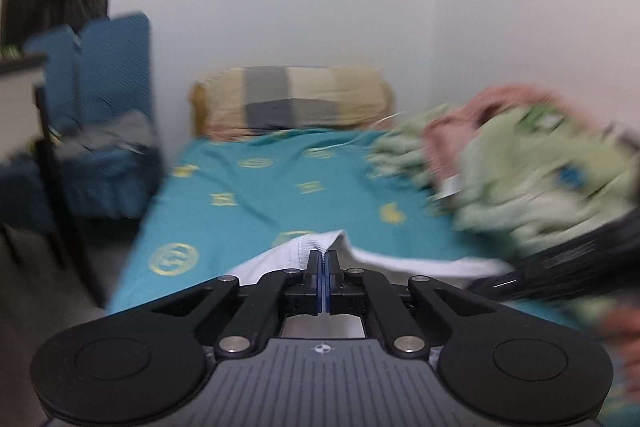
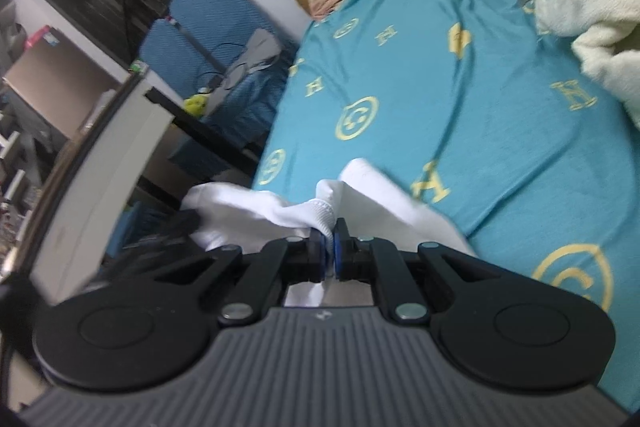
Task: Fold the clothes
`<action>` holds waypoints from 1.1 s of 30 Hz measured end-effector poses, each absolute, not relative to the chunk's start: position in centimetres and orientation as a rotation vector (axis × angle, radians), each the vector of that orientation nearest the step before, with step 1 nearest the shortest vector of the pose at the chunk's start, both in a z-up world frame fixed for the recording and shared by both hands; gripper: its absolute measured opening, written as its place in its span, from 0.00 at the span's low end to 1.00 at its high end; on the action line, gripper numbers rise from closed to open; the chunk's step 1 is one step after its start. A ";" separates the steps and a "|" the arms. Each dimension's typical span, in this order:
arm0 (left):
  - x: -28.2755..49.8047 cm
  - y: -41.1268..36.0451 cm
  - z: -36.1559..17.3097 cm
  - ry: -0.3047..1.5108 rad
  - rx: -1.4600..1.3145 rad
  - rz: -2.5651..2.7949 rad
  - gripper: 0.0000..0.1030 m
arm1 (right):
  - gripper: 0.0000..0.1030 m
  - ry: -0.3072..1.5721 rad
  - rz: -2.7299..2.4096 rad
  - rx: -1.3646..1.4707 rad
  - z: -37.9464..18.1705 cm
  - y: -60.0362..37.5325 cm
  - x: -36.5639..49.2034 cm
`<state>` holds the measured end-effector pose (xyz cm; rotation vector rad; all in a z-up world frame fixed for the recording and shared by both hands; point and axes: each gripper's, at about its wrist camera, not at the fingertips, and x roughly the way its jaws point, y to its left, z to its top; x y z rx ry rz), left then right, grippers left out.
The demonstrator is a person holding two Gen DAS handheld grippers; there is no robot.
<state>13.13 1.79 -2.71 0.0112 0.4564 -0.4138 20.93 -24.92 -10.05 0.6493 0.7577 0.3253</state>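
A white garment [image 1: 288, 255] hangs between both grippers above the near end of a bed with a teal sheet [image 1: 280, 187]. My left gripper [image 1: 324, 257] is shut on the garment's ribbed edge. My right gripper [image 2: 329, 231] is shut on another bunched part of the same white garment [image 2: 280, 211], which spreads left and right of the fingers. The right gripper's black body [image 1: 568, 259] shows at the right of the left wrist view. The garment's lower part is hidden under the grippers.
A checked pillow [image 1: 292, 103] lies at the bed's head by the wall. A pile of green and pink blankets [image 1: 532, 163] fills the bed's right side. A blue chair [image 2: 208, 39] with items and a white desk [image 2: 108, 151] stand left of the bed.
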 end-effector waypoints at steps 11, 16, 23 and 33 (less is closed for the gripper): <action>13.4 8.2 -1.0 0.536 -0.324 -0.561 0.01 | 0.12 0.844 0.313 0.529 -10.9 -23.4 21.0; 13.3 9.2 -0.9 0.533 -0.341 -0.565 0.01 | 0.12 0.874 0.334 0.361 -11.1 -20.7 20.9; 13.4 9.7 -0.8 0.536 -0.359 -0.554 0.01 | 0.34 0.858 0.357 0.310 -10.9 -19.8 20.4; 13.5 9.6 -1.0 0.545 -0.361 -0.542 0.01 | 0.15 0.820 0.312 0.257 -11.5 -19.1 20.4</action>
